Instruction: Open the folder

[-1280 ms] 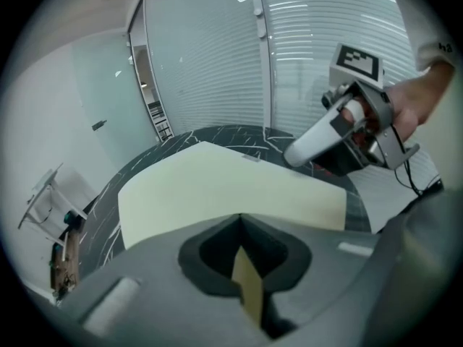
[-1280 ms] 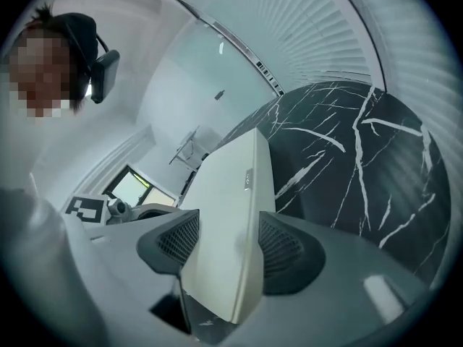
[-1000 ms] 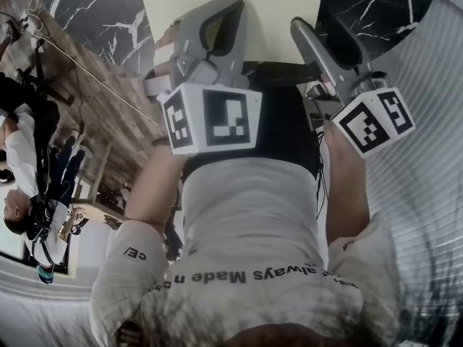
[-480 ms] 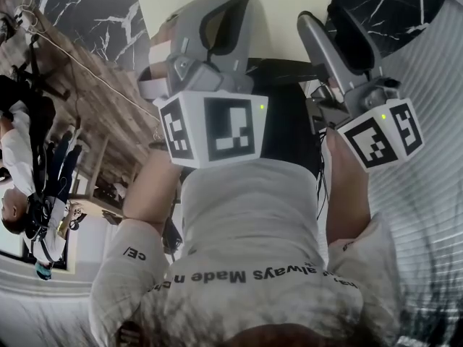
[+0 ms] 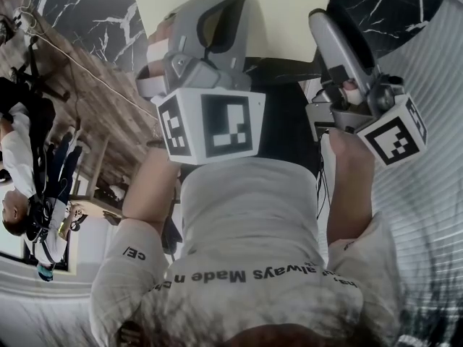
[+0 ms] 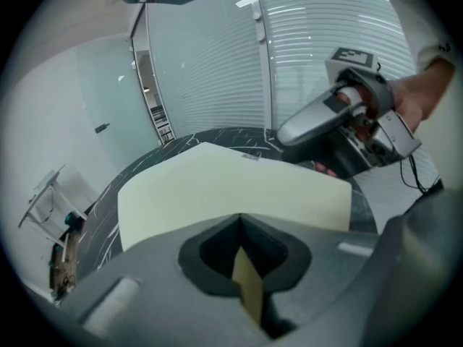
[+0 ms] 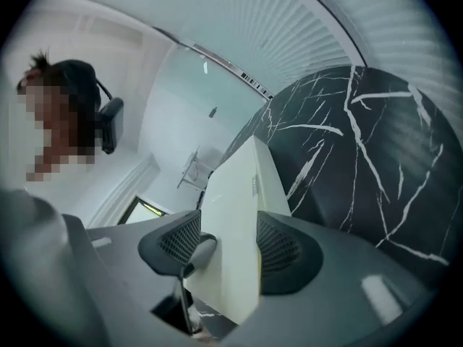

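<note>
Since half a second ago the right gripper (image 5: pixel 340 38) has swung toward the right of the head view and its marker cube (image 5: pixel 394 132) has turned, while the left gripper (image 5: pixel 213 27) has barely shifted. Both tools hold the pale yellow folder (image 5: pixel 289 9) over the black marble table (image 5: pixel 94 13). In the left gripper view the jaws are clamped on a thin yellow leaf seen edge-on, and beyond them the folder's (image 6: pixel 231 186) broad face spreads out with its long side running left to right – its far edge toward the glass wall. The right gripper (image 6: pixel 340 132) sits at that sheet's far right corner. In the right gripper view the two mesh pads (image 7: pixel 278 248) grip the folder (image 7: pixel 235 208) between them – it stands on edge there, stretching away from the jaws over the table (image 7: pixel 362 165).
</note>
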A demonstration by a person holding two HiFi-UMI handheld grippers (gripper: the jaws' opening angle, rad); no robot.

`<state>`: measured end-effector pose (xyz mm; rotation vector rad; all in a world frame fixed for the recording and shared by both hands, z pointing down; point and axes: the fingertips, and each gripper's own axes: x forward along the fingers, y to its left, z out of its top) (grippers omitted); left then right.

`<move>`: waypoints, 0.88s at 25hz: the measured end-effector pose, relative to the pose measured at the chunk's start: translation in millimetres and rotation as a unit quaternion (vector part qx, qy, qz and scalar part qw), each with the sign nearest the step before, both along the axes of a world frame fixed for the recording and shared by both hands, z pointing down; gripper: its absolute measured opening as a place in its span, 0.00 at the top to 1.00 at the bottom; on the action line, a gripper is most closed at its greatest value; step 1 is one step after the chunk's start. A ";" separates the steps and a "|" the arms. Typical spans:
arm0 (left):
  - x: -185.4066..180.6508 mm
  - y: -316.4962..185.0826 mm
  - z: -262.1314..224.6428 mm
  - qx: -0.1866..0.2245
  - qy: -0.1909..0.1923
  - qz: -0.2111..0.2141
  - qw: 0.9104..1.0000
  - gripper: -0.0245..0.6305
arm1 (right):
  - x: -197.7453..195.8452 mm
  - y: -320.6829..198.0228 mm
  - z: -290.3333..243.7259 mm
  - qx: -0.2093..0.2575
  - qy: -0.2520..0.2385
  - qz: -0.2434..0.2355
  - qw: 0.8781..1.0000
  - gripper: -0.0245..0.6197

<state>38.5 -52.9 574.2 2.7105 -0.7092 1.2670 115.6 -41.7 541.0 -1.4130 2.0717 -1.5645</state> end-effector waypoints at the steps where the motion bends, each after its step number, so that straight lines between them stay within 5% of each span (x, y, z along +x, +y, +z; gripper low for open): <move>1: -0.3 -0.2 0.4 0.000 -0.001 0.000 1.000 0.96 | 0.9 0.0 -3.4 0.002 -0.021 0.007 1.000 0.59; 11: -2.3 -1.2 0.5 -0.003 0.000 -0.004 1.000 0.96 | 2.4 0.7 -21.9 0.015 -0.150 0.030 0.988 0.62; 22: -9.3 -3.2 -27.4 -0.021 0.033 -0.024 0.999 0.96 | -5.8 5.8 -41.0 0.024 -0.172 -0.009 0.985 0.61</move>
